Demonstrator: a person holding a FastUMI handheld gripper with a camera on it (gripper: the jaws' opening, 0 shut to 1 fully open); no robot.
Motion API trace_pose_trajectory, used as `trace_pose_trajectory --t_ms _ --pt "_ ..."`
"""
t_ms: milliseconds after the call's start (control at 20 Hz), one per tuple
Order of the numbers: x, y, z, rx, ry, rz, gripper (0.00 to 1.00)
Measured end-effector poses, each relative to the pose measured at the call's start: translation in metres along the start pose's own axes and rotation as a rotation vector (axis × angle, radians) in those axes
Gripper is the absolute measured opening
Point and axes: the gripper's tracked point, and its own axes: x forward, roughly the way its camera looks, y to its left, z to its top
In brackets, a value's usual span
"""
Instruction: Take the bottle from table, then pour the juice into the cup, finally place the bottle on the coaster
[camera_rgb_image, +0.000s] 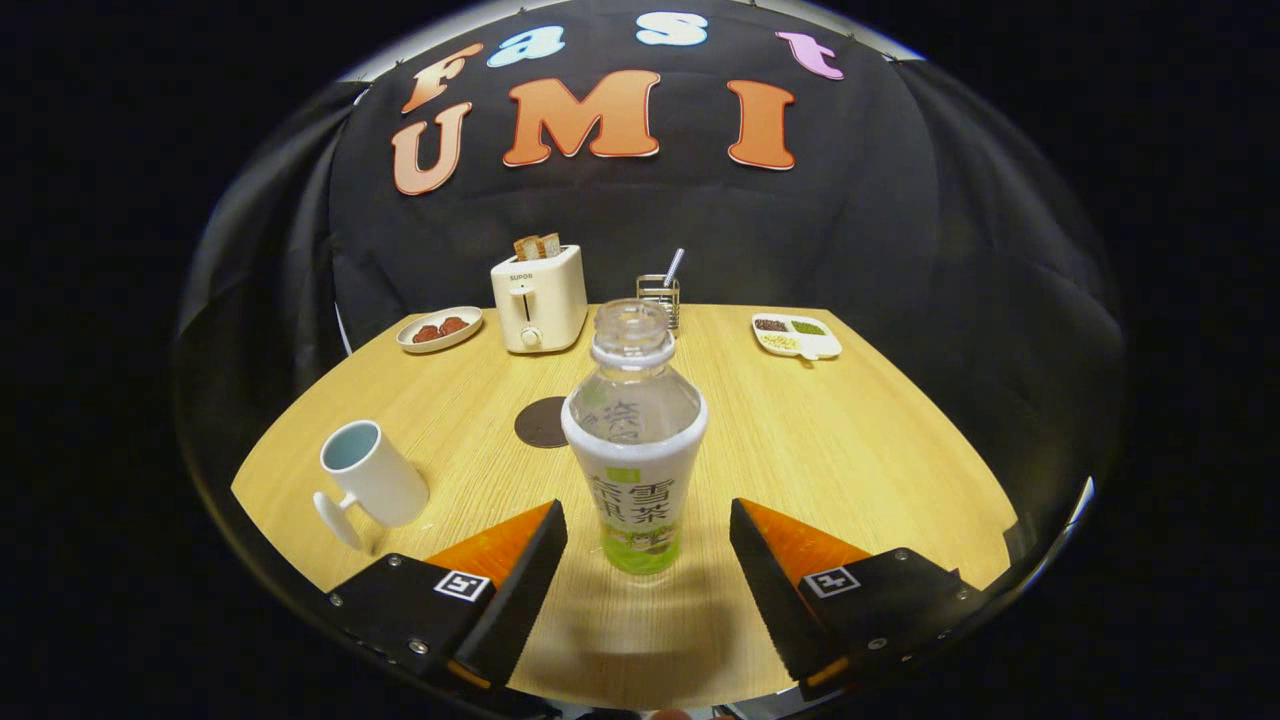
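While the claw (648, 530) hangs wide open, uncapped bottle (634, 440) upright on the tabletop (850, 440) between its fingers, touching neither, dark coaster (540, 422) just beyond, white cup (372, 473) off left, toaster (538, 298) far beyond.

Clear capless plastic bottle (634, 440) upright on round wooden table (850, 450), between spread gripper (648, 530) fingers, untouched; white ceramic mug (370, 478) left; dark round coaster (541, 421) behind-left.

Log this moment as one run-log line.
phase: approach | gripper: open, fingers either side of bottle, not touching | bottle: upright on table, uncapped | cup: left of bottle | coaster: bare, behind bottle
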Motion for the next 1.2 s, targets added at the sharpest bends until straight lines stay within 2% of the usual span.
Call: trace_pose_trajectory --t_ms 500,800,900,1200 --pt "0.034 0.009 -0.005 0.014 0.027 0.035 0.95" --pt "0.042 0.007 -0.002 0.035 0.023 0.034 0.69" --pt "0.044 0.006 -0.001 0.039 0.032 0.03 0.66" --pt "0.039 0.006 0.019 -0.003 0.041 -0.022 0.45"
